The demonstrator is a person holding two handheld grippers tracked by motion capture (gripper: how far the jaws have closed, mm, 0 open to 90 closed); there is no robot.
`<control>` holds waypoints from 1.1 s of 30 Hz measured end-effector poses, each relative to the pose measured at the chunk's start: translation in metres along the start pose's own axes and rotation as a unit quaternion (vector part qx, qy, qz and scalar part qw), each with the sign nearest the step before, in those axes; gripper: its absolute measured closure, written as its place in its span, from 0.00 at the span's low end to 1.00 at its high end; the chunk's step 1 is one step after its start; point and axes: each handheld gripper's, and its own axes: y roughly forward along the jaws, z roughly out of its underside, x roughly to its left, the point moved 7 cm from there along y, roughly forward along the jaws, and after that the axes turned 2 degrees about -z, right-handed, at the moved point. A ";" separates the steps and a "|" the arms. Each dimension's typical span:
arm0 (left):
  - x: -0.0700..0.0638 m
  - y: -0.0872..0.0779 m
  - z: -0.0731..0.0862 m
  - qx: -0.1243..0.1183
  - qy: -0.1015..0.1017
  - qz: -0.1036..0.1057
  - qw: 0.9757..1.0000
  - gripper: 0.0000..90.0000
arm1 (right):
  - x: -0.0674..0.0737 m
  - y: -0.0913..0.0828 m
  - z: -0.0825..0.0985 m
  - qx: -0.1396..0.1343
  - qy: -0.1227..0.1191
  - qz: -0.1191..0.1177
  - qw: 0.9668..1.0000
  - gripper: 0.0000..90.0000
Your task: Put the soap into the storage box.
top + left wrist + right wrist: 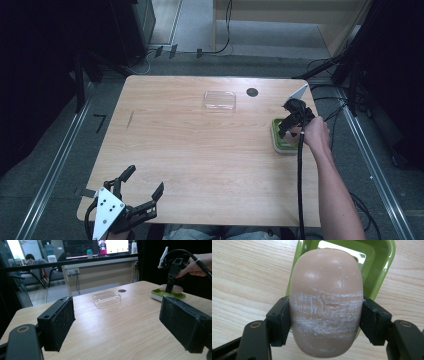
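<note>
My right gripper [325, 322] fingers clamp oval beige soap bar [326, 300] over green plastic soap dish [384, 270]; left gripper [142, 192] fingers wide, idle. Clear plastic lid [219, 100] on wooden desk [200, 150], likely unplaced.

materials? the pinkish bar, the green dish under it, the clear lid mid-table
Bar: looks like soap, waxy matte, with white scuffed bands.
Dish: likely plastic, glossy green with bright glints.
Lid: probably thin clear plastic; the wood shows through.

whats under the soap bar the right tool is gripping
The green soap dish lies under the soap bar, which the right tool clamps by both sides. The dish's rim and a pale opening in its floor show past the bar; the rest is covered.
</note>
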 end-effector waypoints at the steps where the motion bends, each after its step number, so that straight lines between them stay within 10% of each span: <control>1: 0.000 0.000 0.000 0.000 0.000 0.000 1.000 0.15 | -0.001 0.001 -0.001 0.000 -0.002 0.002 1.000 0.37; 33: 0.000 0.000 0.000 0.000 0.000 0.001 1.000 0.15 | -0.005 0.018 -0.010 0.000 0.032 0.001 0.999 0.37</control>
